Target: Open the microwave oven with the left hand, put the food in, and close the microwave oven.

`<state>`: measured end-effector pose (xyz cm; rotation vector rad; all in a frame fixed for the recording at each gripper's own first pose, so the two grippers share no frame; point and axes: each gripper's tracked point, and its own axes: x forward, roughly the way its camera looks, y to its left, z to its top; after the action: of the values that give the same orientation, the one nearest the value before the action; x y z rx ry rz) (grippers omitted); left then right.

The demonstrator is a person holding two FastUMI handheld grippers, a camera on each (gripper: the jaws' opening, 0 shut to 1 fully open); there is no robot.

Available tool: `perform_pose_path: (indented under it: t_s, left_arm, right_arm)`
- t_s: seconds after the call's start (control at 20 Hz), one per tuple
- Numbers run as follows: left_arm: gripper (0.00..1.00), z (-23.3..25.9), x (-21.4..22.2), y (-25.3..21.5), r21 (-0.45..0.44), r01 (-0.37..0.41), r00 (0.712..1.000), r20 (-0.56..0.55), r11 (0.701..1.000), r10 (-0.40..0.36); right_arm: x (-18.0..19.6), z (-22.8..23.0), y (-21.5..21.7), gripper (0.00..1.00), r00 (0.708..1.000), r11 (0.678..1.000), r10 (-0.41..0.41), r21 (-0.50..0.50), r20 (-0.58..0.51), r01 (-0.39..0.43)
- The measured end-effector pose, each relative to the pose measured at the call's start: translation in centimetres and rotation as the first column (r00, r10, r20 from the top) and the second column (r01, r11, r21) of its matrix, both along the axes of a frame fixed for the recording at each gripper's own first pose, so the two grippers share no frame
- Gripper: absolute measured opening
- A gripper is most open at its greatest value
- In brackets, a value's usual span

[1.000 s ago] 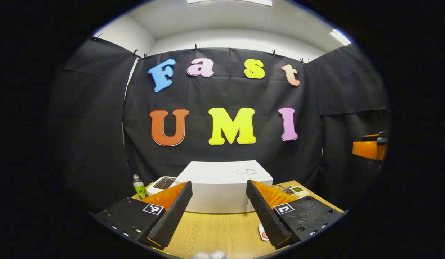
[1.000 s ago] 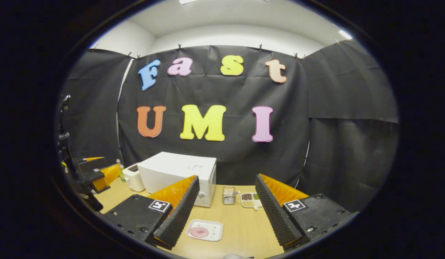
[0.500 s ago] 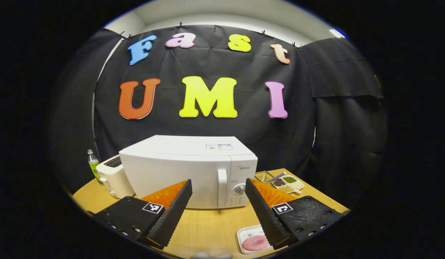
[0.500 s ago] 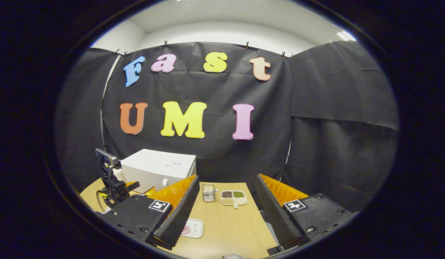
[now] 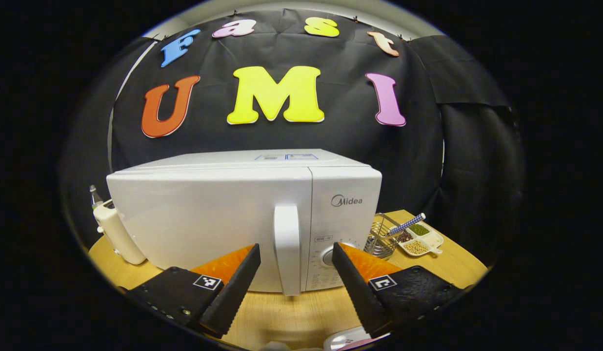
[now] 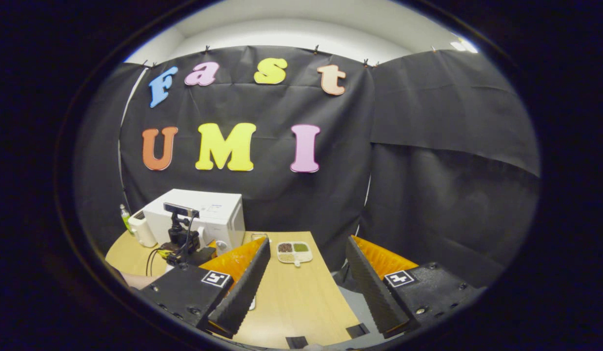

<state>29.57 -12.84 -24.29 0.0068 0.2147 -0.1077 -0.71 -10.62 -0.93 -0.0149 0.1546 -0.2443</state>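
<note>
The white microwave (image 5: 209,219) stands shut on the wooden table, close in the left gripper view. Its upright door handle (image 5: 287,248) sits just beyond and between the fingers of my left gripper (image 5: 295,246), which is open and not touching it. The rim of the white food plate (image 5: 345,339) peeks out at the bottom edge. In the right gripper view the microwave (image 6: 209,214) is far off to the left, with the left gripper (image 6: 182,241) in front of it. My right gripper (image 6: 308,241) is open and empty over the table's right part.
A white toaster (image 5: 116,234) and a small bottle (image 5: 92,192) stand left of the microwave. A wire basket (image 5: 379,239) and a divided dish of beans (image 5: 421,239) sit to its right. The table's right edge (image 6: 345,302) drops to a grey floor.
My left gripper has come much closer to the microwave and lined up with its handle. The right gripper view has swung right, leaving the microwave and plate further to the left.
</note>
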Motion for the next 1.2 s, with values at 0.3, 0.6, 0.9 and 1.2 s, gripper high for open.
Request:
perform_pose_path:
  t_s: [0.3,0.6,0.9,1.2]
  left_arm:
    - [0.28,-1.0,0.7,0.8,-0.008,-0.038,0.999,-0.009,0.999,0.038]
    - [0.12,-0.7,0.1,1.1,-0.012,0.003,0.999,-0.035,1.0,-0.004]
    - [0.11,-0.8,-0.2,1.0,-0.047,0.006,0.998,-0.054,0.999,-0.009]
    - [0.11,-1.1,-6.9,2.9,-0.017,0.028,0.999,-0.019,0.999,-0.028]
  right_arm:
    - [0.4,-0.9,0.0,1.0,1.0,1.0,0.005,0.023,-0.016,-0.004]
    - [2.9,-0.2,2.0,1.0,0.997,0.997,0.083,0.003,-0.003,-0.083]
    - [7.3,0.5,6.8,1.0,0.967,0.967,0.252,-0.025,-0.034,-0.253]
    - [10.3,0.5,11.5,1.0,0.906,0.906,0.423,-0.023,-0.027,-0.423]
